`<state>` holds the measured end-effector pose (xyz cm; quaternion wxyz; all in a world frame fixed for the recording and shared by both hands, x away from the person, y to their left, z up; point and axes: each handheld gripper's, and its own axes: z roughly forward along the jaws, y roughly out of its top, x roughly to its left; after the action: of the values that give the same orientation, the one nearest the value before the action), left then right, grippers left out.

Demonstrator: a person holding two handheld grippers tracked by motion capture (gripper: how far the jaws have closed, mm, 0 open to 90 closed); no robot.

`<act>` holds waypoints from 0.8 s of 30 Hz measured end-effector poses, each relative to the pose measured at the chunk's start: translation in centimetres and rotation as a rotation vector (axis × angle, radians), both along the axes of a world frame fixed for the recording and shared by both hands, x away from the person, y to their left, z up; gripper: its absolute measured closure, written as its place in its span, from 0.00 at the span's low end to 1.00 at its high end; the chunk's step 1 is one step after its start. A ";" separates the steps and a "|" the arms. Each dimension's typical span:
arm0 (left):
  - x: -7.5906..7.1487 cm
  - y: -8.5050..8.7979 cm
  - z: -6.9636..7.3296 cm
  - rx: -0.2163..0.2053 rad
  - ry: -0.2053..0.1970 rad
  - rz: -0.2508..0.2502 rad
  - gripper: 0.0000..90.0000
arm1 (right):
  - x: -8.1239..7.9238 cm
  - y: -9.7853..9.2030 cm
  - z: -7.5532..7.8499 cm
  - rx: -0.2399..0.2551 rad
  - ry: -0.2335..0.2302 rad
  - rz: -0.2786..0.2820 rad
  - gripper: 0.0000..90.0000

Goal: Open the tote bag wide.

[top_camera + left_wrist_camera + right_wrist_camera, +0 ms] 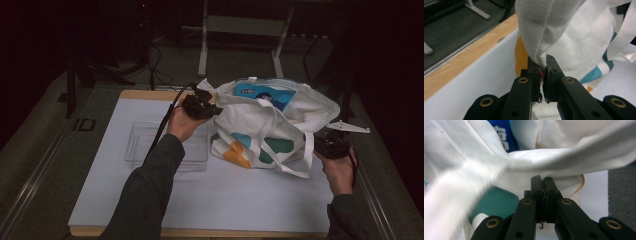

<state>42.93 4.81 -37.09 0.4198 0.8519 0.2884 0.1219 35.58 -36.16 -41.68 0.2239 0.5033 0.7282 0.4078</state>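
A white cloth tote bag (250,122) with teal and orange shapes stands in the middle of the white table top. A blue package (265,95) shows in its open mouth. My left gripper (216,108) is shut on the bag's left rim. In the left gripper view its jaws pinch a fold of the white cloth (564,37); the left gripper (543,65) holds it up off the table. My right gripper (320,141) is shut on the bag's right side. In the right gripper view, the right gripper (544,180) clamps white cloth (474,162), with the blue package (501,137) beyond.
A clear plastic tray (142,145) lies on the white mat (250,195) left of the bag, under my left forearm. The table's wooden edge (145,94) runs along the back. A white metal frame (240,25) and cables stand on the dark floor behind.
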 end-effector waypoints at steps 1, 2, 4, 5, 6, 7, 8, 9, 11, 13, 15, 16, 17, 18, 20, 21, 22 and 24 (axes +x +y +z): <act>-0.2 0.0 -0.5 -0.002 0.011 -0.008 0.94 | -0.1 0.1 -0.3 -0.004 0.005 0.009 0.99; -0.2 0.0 -0.5 -0.002 0.011 -0.008 0.94 | -0.1 0.1 -0.4 -0.004 0.006 0.013 0.99; -0.3 0.1 -1.1 -0.008 0.020 -0.012 0.94 | -0.2 0.1 -0.6 -0.004 0.009 0.018 0.99; -0.3 0.2 -1.4 -0.020 0.028 -0.014 0.94 | -0.2 0.1 -0.6 -0.004 0.009 0.018 0.99; -0.4 0.4 -1.9 -0.037 0.046 -0.024 0.94 | -0.4 0.2 -0.8 -0.004 0.012 0.025 0.99; -0.4 0.4 -1.9 -0.037 0.046 -0.024 0.94 | -0.4 0.2 -0.8 -0.004 0.012 0.025 0.99; -0.4 0.4 -2.2 -0.037 0.053 -0.029 0.94 | -0.4 0.2 -0.9 -0.005 0.016 0.029 0.99; -0.5 0.4 -2.5 -0.029 0.061 -0.035 0.93 | -0.4 0.3 -1.0 -0.010 0.020 0.033 0.99; -0.6 0.2 -3.0 -0.009 0.071 -0.040 0.93 | -0.4 0.2 -1.7 -0.012 0.042 0.042 0.99; -0.7 0.0 -3.6 0.009 0.078 -0.047 0.93 | -0.3 0.2 -2.3 -0.017 0.059 0.040 0.99; -0.8 -0.1 -4.1 0.008 0.086 -0.057 0.93 | -0.3 0.2 -2.5 -0.015 0.065 0.039 0.99; -0.8 -0.3 -4.2 0.006 0.088 -0.061 0.94 | -0.3 0.1 -2.7 -0.011 0.069 0.038 0.99; -0.9 -0.4 -4.3 0.013 0.087 -0.066 0.93 | -0.3 0.1 -3.1 -0.010 0.074 0.039 0.99; -1.0 -0.6 -4.3 0.017 0.085 -0.070 0.93 | -0.3 0.1 -3.1 -0.010 0.074 0.039 0.99; -1.3 -0.9 -4.4 0.043 0.080 -0.082 0.93 | -0.4 0.0 -3.4 -0.012 0.079 0.040 0.99; -1.4 -1.0 -4.4 0.058 0.076 -0.086 0.93 | -0.4 0.0 -3.5 -0.014 0.084 0.039 0.99; -1.5 -1.1 -4.5 0.069 0.072 -0.088 0.93 | -0.5 0.0 -3.6 -0.017 0.091 0.039 0.99; -1.7 -1.2 -4.4 0.083 0.071 -0.092 0.92 | -0.6 -0.2 -3.8 -0.021 0.100 0.034 0.98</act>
<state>41.27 3.59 -41.53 0.3787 0.8848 0.2582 0.0842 34.98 -36.33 -45.51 0.1856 0.5083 0.7510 0.3783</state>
